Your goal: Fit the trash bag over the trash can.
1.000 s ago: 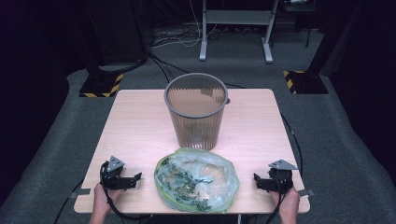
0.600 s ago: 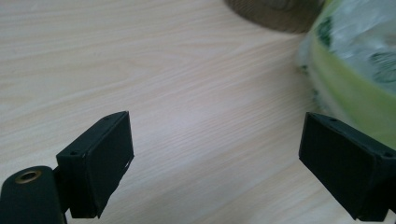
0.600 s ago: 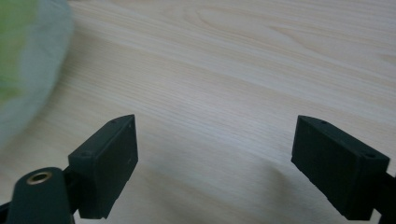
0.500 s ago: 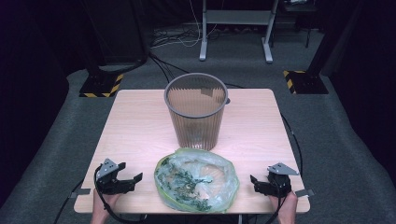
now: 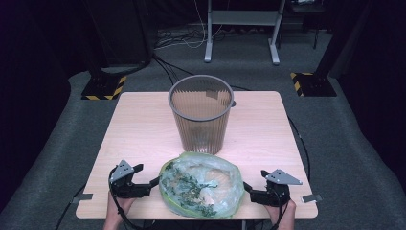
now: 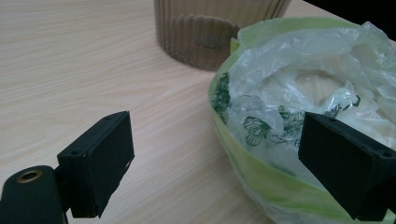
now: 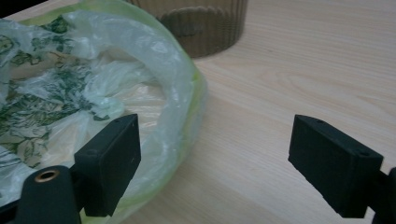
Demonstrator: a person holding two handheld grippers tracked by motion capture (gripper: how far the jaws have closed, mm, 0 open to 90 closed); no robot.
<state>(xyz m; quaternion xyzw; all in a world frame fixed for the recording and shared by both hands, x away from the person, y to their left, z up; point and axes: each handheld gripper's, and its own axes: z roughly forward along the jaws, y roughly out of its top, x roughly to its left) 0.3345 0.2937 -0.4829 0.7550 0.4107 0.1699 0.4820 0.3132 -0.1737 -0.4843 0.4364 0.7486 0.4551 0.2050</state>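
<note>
At the near edge of the light wooden tabletop (image 5: 143, 124), a crumpled translucent plastic bag (image 5: 201, 184) with a green rim and a dark green leaf print is flanked by two pairs of tongs. The left tongs (image 5: 154, 182) are spread wide and hold nothing; in the left gripper view, one black jaw is seen over bare wood and the other in front of the bag's rim, though contact cannot be told. The right tongs (image 5: 247, 187) are likewise spread wide and empty, with one jaw shown against the bag's side and the other over open wood. Just behind the bag, a ribbed, translucent brownish wastebasket (image 5: 201, 115) is stood upright near the middle of the tabletop. Bare wood is left to both sides of the basket and behind it. The bag's front is set close to the tabletop's near edge.
</note>
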